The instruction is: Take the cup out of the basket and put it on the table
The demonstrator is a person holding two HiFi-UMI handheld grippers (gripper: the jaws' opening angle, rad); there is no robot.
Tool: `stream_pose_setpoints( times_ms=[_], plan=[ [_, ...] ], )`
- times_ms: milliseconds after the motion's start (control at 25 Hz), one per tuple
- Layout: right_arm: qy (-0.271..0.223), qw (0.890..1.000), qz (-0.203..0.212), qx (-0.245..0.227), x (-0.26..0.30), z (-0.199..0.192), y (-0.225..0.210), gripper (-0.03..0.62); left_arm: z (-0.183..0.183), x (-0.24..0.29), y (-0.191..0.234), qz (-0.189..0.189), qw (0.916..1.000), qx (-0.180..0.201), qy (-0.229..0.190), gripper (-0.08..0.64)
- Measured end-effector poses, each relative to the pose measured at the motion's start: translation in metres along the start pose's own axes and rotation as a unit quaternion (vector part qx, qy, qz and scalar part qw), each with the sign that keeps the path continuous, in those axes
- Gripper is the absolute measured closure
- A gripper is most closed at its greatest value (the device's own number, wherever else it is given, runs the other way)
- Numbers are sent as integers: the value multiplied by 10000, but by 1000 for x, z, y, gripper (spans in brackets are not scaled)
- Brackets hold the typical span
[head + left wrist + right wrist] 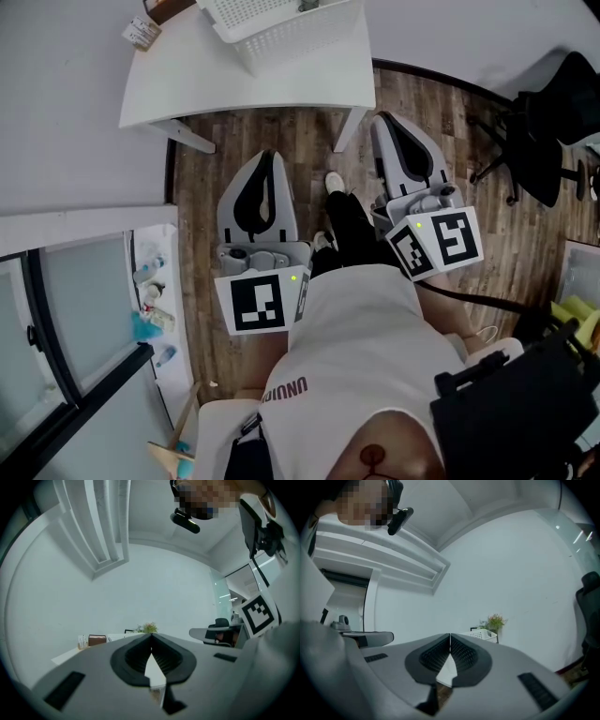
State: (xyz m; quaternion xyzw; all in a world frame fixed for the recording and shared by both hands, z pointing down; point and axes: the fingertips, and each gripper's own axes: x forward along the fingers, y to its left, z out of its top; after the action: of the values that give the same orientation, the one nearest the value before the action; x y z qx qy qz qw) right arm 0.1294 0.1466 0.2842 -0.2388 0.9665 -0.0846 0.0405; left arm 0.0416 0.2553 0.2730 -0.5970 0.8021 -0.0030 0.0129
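Distance is the first worry: the left tool [268,156] and the right tool [380,119] hang low in front of the bench [234,84], well short of the white basket [281,33] on top of it. Each has its jaws pressed together with nothing between them. The cup does not show from here — presumably it sits inside the basket. Going in shut, a tool would likely shove or tip that light basket — and the right tool, nearest the bench edge, could clip it on the way up.
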Motion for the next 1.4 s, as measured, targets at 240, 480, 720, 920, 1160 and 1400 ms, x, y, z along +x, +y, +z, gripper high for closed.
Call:
stream_pose_setpoints(
  times_ms=[240,480,720,920,1160,1400],
  plan=[
    [-68,9999,119,-28,53,7,-20,572,-1,44,25,181,9998,18,4,546],
    [-118,9998,167,-32,116,18,-56,572,6,108,40,201,9998,52,-42,546],
    [-116,9996,268,-6,172,31,-93,572,18,170,54,336,9994,45,-117,546],
    [-210,9992,326,11,215,45,-122,572,29,214,61,438,9988,102,-186,546],
    [-274,9988,410,19,252,51,-148,572,32,256,66,507,9983,149,-249,546],
    [-193,9991,375,98,272,43,-162,572,34,276,70,445,9982,192,-365,546]
  ],
)
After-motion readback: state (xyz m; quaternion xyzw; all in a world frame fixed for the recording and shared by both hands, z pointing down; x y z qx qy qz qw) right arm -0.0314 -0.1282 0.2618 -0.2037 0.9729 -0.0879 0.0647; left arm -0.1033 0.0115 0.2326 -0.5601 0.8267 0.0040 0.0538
